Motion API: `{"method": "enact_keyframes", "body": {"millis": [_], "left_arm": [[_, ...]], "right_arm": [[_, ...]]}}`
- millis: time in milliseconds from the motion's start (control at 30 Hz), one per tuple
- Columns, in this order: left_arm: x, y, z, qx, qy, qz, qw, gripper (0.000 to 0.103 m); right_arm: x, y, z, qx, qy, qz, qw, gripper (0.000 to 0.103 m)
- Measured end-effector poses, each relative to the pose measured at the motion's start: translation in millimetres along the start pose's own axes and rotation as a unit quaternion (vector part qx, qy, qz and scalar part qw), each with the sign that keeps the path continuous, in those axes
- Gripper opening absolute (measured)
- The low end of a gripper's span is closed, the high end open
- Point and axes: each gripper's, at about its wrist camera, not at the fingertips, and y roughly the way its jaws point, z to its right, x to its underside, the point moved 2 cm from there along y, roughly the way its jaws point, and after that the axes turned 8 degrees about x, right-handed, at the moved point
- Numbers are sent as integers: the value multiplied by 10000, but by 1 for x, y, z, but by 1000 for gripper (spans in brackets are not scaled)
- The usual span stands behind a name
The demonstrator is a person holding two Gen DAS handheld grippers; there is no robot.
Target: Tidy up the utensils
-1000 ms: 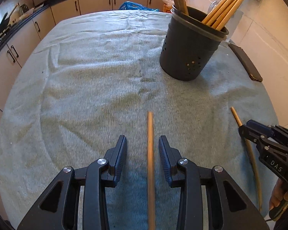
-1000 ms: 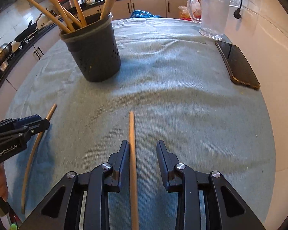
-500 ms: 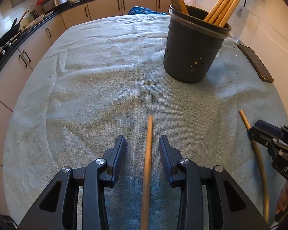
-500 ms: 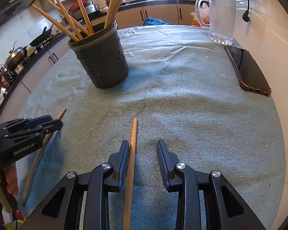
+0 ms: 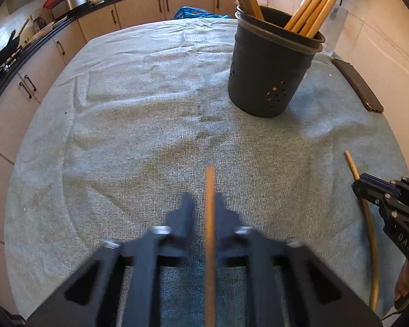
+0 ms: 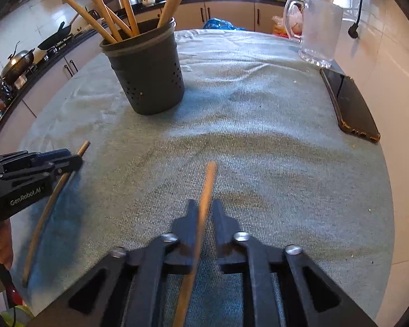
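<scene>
Several sticks already stand in the dark holder [image 5: 270, 65], while the left tool [image 5: 203, 209] and right tool [image 6: 204, 215] each clamp one last chopstick off the table [image 5: 122, 125].

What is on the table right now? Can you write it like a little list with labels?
surface: grey-green cloth over the table
holder: dark cup with holes, upright, several wooden sticks standing in it
left tool: shut on a wooden stick
right tool: shut on another wooden stick
phone: dark phone lying flat near the wall
jug: clear jug behind the phone
background: kitchen cabinets, pans on a stove
</scene>
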Motion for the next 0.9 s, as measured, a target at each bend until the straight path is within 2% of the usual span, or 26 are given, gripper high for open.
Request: {"method": "enact_keyframes", "body": {"millis": [167,300,567,900], "left_arm": [[6,-9,-13,373,-289,28,9989,5],[14,-30,-19,472,-245,198,9984,5],[18,-90,-22,635,-194,816,9945,5],[33,-132,-7,435,99,1242,9913,5]], "right_arm": [[-2,-3,10,-98,388,-179,9990,7],[0,-34,12,-58,597,147,9981,7],[-1,-101,-1,142,655,934,9934,7],[0,-151,-14,97,752,1550,9850,7]]}}
